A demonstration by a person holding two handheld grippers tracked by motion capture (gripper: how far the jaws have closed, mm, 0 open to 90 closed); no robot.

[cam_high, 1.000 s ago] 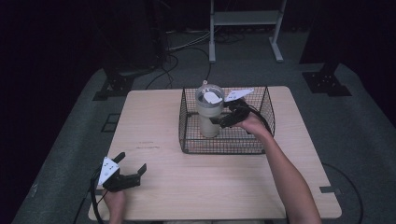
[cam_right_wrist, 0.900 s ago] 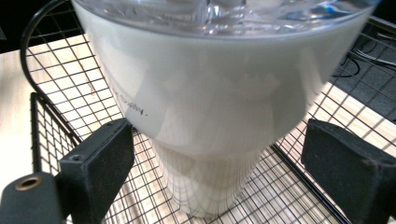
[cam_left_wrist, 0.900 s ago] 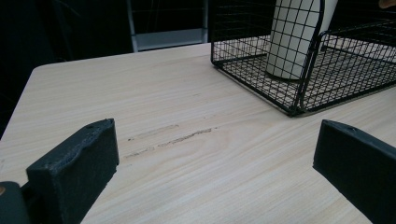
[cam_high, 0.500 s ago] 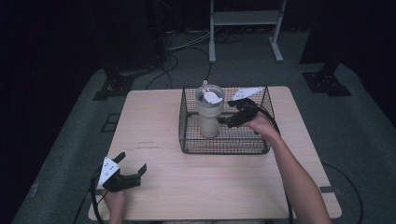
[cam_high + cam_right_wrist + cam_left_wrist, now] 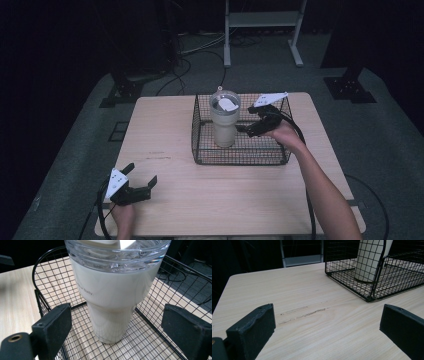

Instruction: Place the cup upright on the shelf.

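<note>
High view, from the left: the left claw rests wide open and empty on the pale wooden worktop. A tall cream tumbler with a clear lid stands upright in the black wire basket. Just beside it, the right claw gapes open; a careless nudge could topple that top-heavy tumbler.

basket walls hem the tumbler; top open.
</note>
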